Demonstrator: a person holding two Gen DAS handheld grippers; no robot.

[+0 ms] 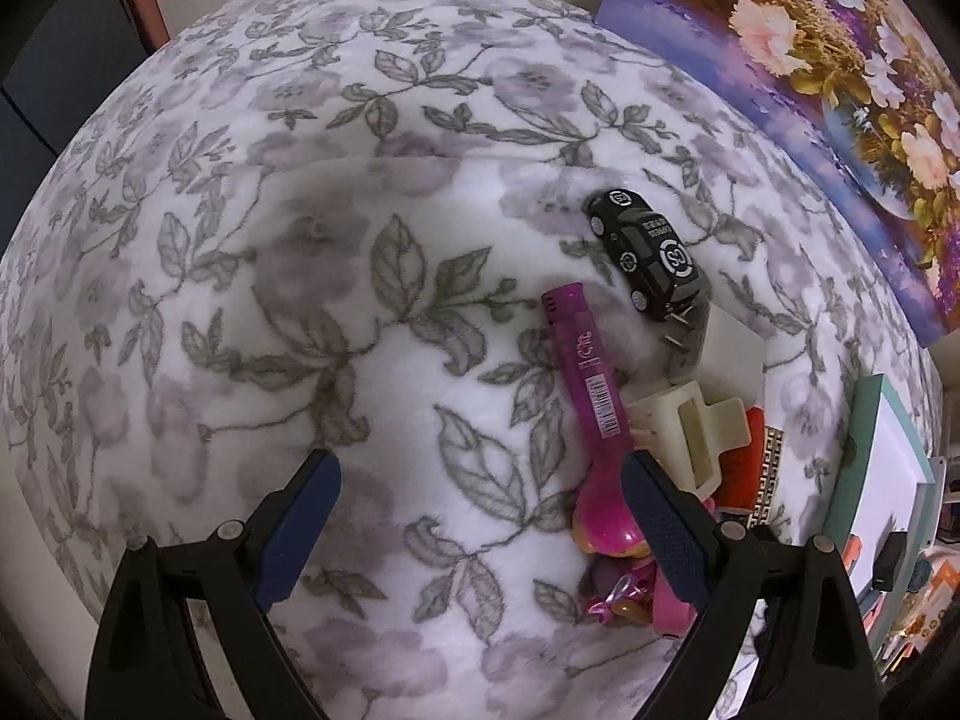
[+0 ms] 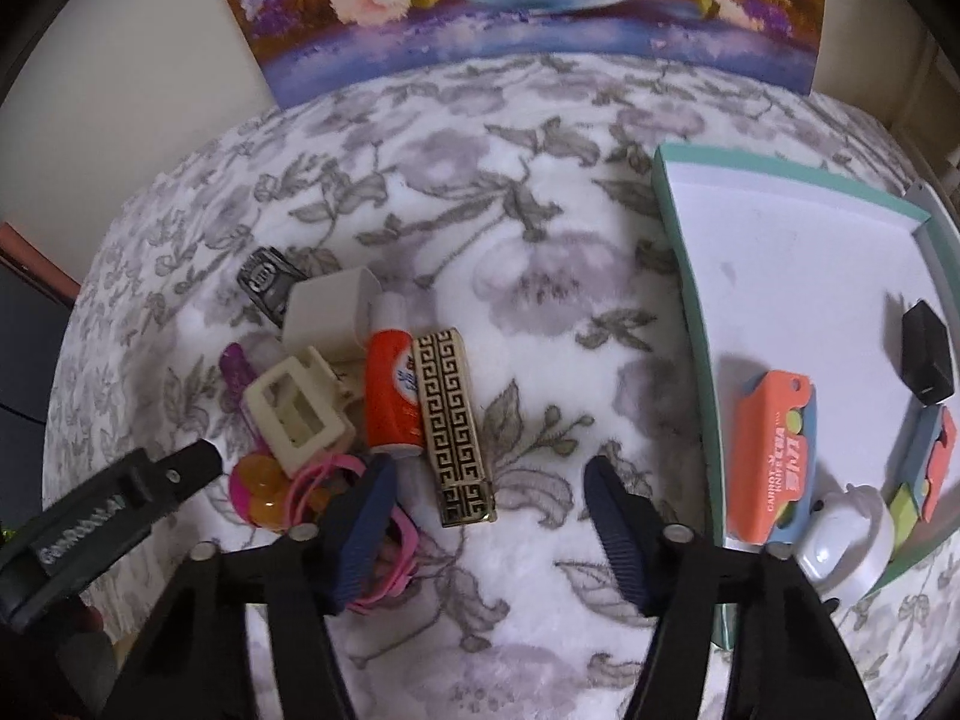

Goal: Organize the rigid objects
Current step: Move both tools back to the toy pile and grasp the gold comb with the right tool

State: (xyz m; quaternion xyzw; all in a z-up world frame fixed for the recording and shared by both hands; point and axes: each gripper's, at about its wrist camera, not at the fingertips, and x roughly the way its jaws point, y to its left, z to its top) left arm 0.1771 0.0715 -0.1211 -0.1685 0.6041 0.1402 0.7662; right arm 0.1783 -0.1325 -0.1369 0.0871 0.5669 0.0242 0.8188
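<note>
Blue-padded fingers of the right gripper (image 2: 489, 531) stand apart over bare floral fleece cloth (image 2: 540, 276), pressing on nothing; the near end of a gold-and-black box with a Greek-key pattern (image 2: 457, 429) lies just ahead of the gap, nearer the left pad. That box lies flat, its long axis running away from the camera and leaning slightly left at the far end. Touching its left side is an orange-and-white tube (image 2: 393, 393), roughly parallel. Left of the tube sit a cream plastic hair claw (image 2: 297, 411), a cream rectangular block (image 2: 330, 315) and, farther off, a small black toy car (image 2: 269, 282). Pink bands and an orange-pink round toy (image 2: 264, 489) crowd the left pad.

Only the right wrist view shows the white tray with a teal rim (image 2: 684, 300) at the right, holding an orange folding toy knife (image 2: 771, 459), a black block (image 2: 927, 357), a white rounded gadget (image 2: 849, 540) and another orange-and-grey piece (image 2: 927, 462).

Only the left wrist view shows the left gripper (image 1: 480, 534) with its fingers wide apart and empty over the cloth, its right pad beside a long magenta plastic spoon-like piece (image 1: 591, 384) whose axis runs away from the camera, bowl nearest. There the toy car (image 1: 651, 252) shows its roof markings, pointing up-left. A flower painting (image 1: 810, 90) leans behind.
</note>
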